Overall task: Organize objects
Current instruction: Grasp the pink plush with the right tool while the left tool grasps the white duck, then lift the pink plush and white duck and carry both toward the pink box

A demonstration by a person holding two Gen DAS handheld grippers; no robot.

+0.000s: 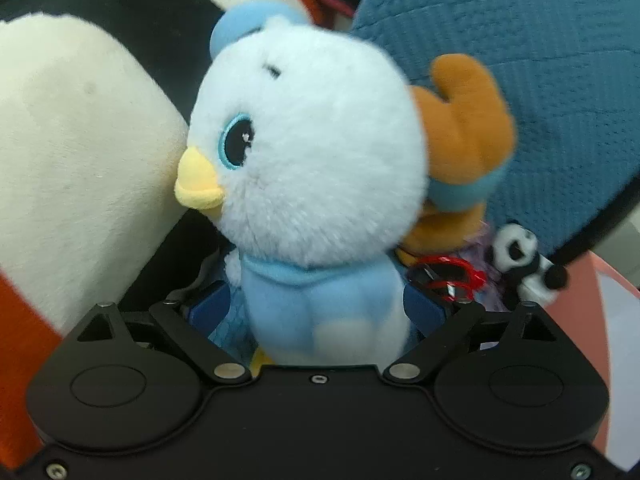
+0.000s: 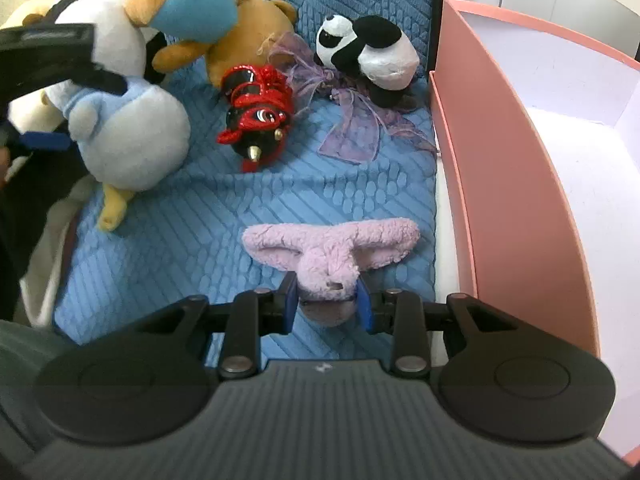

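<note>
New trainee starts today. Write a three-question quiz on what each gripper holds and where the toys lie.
1. True or false: the left gripper is shut on the fluffy white-and-blue plush bird.
2. Which toy sits between the right gripper's fingers? A) black-and-white plush panda B) fuzzy pink long-eared plush bunny C) shiny red-and-black ornament
3. Fill in: the pink cardboard box stands to the ___ of the textured blue mat in the right wrist view.

Key: 1 true; 2 B; 3 right.

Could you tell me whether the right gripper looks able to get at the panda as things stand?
Probably not yet: the right gripper is shut on the pink plush. The panda itself lies unobstructed on the blue mat.
</note>
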